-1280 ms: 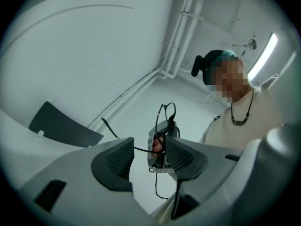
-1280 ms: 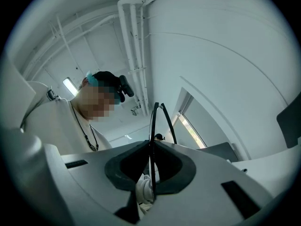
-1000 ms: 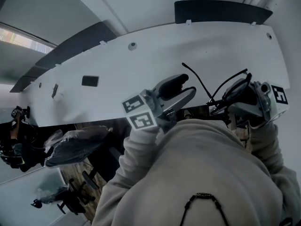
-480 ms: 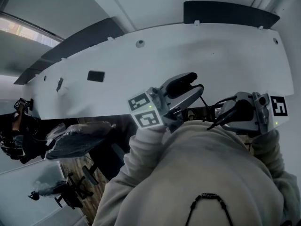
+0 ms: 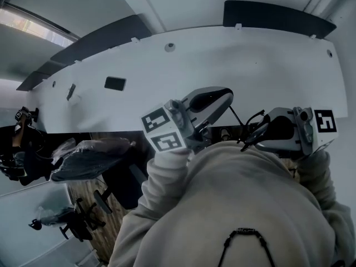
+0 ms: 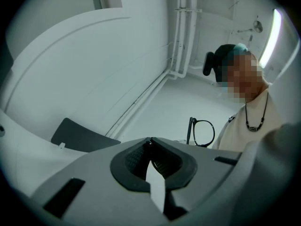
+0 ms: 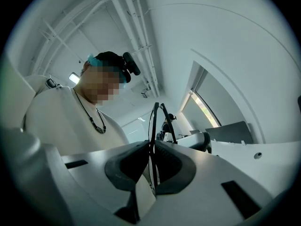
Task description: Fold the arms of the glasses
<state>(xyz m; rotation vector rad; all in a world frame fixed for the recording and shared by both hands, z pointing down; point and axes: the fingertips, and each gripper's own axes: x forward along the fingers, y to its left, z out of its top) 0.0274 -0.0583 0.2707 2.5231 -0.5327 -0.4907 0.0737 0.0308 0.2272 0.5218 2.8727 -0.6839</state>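
Left gripper [image 5: 222,98], wide before, has just clenched empty; right gripper [image 5: 257,136] grips the glasses [image 7: 153,121].

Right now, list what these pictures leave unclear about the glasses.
- Left gripper view: the glasses are small and far away, so how their arms lie cannot be read.
- Right gripper view: the glasses are seen edge-on in the right gripper. The pads hide the gripped part, and the frame and arms merge into thin lines.
- Head view: the glasses are mostly hidden behind that gripper and the person's top.
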